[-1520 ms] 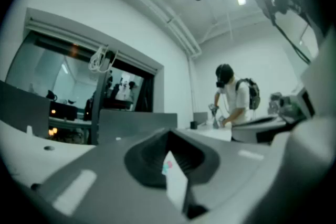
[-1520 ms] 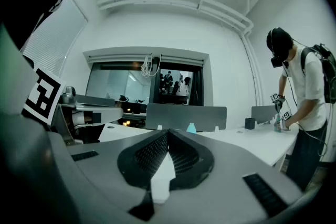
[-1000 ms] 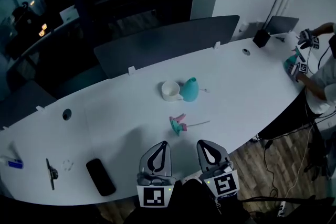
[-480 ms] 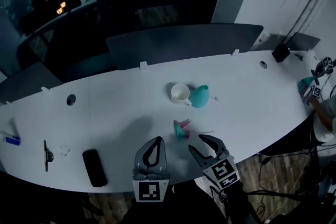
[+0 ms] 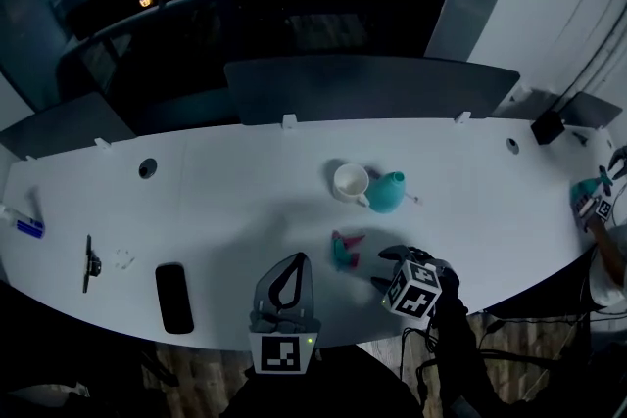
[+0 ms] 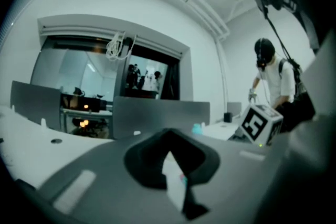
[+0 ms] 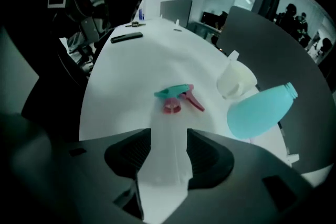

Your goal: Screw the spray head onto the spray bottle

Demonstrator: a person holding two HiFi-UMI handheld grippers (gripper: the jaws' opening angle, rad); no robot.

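The right gripper [image 5: 384,269] is pointing steeply down at the white table [image 5: 245,210], and its jaws have just been opening: they are standing apart with only bare tabletop showing between them, so they are gripping nothing. The spray head [image 7: 176,98], teal with a pink trigger and collar, is lying on its side just ahead of those parted jaws, a little to the left of their gap in the right gripper view, and the pads are not touching it. Farther ahead of this gripper and off to its right, the teal spray bottle [image 7: 260,110] is sitting with its neck uncapped, and a white cup [image 7: 236,80] is sitting right beside the bottle on the side nearer the spray head. The left gripper [image 5: 297,261] is hanging over the near edge of the table, beside the right gripper and apart from it, with its jaws pressed together and nothing between them; the spray head is lying ahead of it and toward its right. A flat black object [image 5: 173,297] is lying on the table well off to the left gripper's left.
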